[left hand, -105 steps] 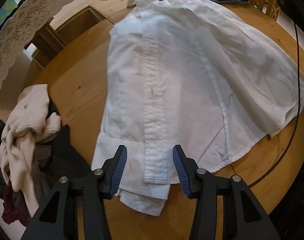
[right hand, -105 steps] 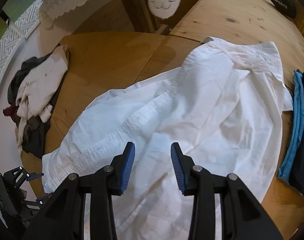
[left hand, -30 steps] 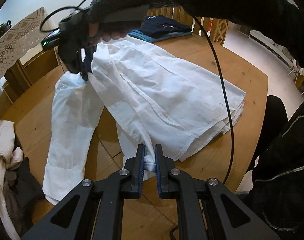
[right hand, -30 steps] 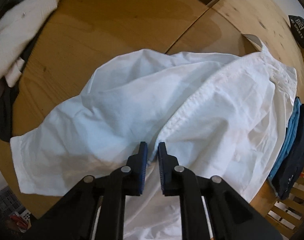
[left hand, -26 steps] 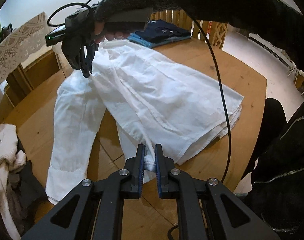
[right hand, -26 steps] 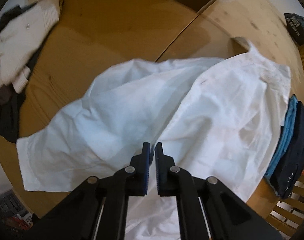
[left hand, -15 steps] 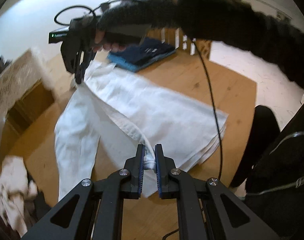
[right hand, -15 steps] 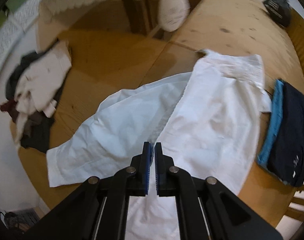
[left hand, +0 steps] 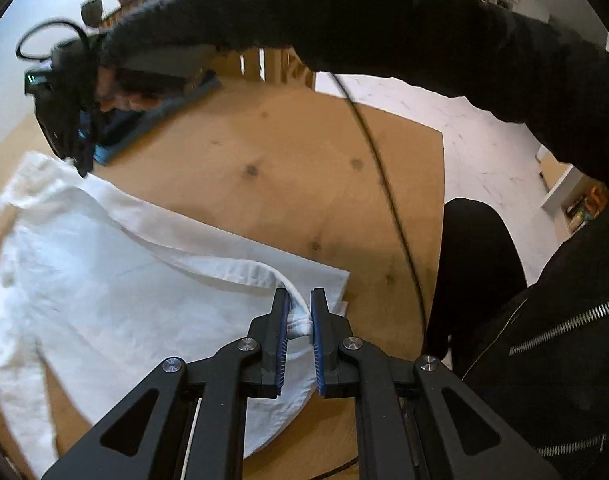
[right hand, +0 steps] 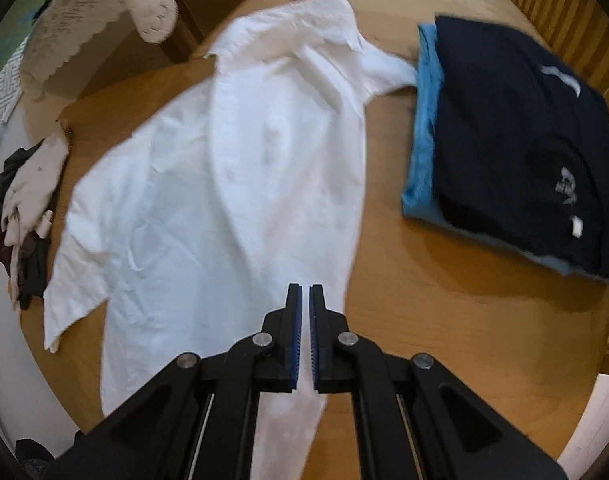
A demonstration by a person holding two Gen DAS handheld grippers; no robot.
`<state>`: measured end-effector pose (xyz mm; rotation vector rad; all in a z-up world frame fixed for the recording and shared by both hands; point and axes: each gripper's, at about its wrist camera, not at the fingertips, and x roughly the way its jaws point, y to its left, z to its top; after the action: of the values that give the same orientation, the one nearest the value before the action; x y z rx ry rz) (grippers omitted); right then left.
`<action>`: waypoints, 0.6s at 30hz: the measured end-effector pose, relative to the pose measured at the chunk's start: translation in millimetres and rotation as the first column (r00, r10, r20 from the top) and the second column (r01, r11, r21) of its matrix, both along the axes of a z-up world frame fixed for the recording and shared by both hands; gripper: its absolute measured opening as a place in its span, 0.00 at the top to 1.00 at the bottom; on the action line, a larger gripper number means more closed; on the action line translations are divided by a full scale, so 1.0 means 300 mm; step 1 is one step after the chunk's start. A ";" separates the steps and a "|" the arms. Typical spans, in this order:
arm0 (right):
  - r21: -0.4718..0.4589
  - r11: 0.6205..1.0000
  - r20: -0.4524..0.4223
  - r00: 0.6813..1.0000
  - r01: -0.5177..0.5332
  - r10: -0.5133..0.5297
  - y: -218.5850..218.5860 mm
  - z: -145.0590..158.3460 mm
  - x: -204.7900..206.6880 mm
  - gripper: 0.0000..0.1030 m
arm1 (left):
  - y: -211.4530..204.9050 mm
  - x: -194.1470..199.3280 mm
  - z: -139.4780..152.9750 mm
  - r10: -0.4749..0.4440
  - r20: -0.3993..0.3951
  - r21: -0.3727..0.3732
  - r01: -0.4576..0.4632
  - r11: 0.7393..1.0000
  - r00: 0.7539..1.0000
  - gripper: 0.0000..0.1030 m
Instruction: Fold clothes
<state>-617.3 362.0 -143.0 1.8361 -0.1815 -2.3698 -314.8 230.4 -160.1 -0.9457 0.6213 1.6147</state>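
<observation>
Nearest to us, our left claw pinches a bunched white hem edge of the white shirt between its blue pads; the cloth fills the narrow gap between them. From that pinch a folded band of the shirt runs away across the wooden tabletop toward our right claw, which we see in the left wrist view at the far end of the garment, its tips down at the cloth by the collar. The hand holding that claw comes out of a dark fuzzy sleeve that arches overhead, with a black cable trailing down from it.

In the right wrist view, the right claw's pads are pressed together with only a sliver between them and white fabric lying right under the tips; we cannot tell for certain how much cloth is caught there. Beyond, the shirt spreads in a long strip toward its collar. To the right of it lies a folded navy garment stacked on a folded blue garment, and the shirt's far corner touches the blue one. At the left edge of the tabletop sits a heap of unfolded clothes.
</observation>
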 end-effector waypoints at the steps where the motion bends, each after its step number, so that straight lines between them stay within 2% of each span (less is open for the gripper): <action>1: -0.003 1.000 0.006 1.000 0.002 -0.002 0.006 -0.019 -0.001 0.96 | 0.006 -0.002 -0.014 -0.002 0.008 -0.012 0.002 1.000 1.000 0.90; 4: 0.033 0.999 0.005 1.000 -0.021 0.021 -0.001 -0.049 -0.010 0.96 | 0.004 -0.002 -0.041 0.007 0.038 -0.047 -0.005 0.999 0.999 0.86; 6: 0.080 0.997 -0.050 0.998 -0.023 0.027 -0.016 -0.010 -0.025 0.93 | -0.003 -0.001 -0.051 0.016 0.053 -0.067 -0.013 0.998 0.998 0.77; 7: 0.089 0.996 -0.074 0.997 -0.025 0.031 -0.028 0.017 -0.040 0.89 | -0.026 0.000 -0.038 0.031 0.052 -0.066 -0.027 0.997 0.998 0.76; 9: 0.060 0.997 -0.115 0.992 -0.044 0.051 -0.064 0.072 -0.083 0.61 | -0.097 -0.006 0.003 0.077 0.064 -0.054 -0.073 0.996 0.995 0.69; 11: 0.076 0.995 -0.182 0.980 -0.067 0.080 -0.118 0.115 -0.133 0.46 | -0.174 -0.018 0.042 0.125 0.066 -0.048 -0.122 0.991 0.990 0.64; 12: 0.103 0.991 -0.216 0.971 -0.084 0.105 -0.152 0.131 -0.162 0.46 | -0.210 -0.025 0.059 0.148 0.049 -0.053 -0.145 0.988 0.988 0.58; 14: 0.145 0.983 -0.232 0.961 -0.117 0.149 -0.218 0.123 -0.228 0.46 | -0.274 -0.068 0.077 0.215 -0.046 -0.095 -0.219 0.971 0.975 0.56; 16: 0.169 0.975 -0.204 0.963 -0.142 0.175 -0.258 0.085 -0.283 0.46 | -0.318 -0.140 0.081 0.275 -0.087 -0.113 -0.284 0.952 0.958 0.56; 18: 0.208 0.967 -0.177 0.966 -0.150 0.188 -0.291 0.048 -0.323 0.46 | -0.325 -0.226 0.066 0.295 -0.128 -0.131 -0.311 0.941 0.947 0.56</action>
<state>-714.1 274.8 -128.8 1.6024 0.2258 -2.4986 -382.5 133.0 -140.2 -1.1135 0.7042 1.9232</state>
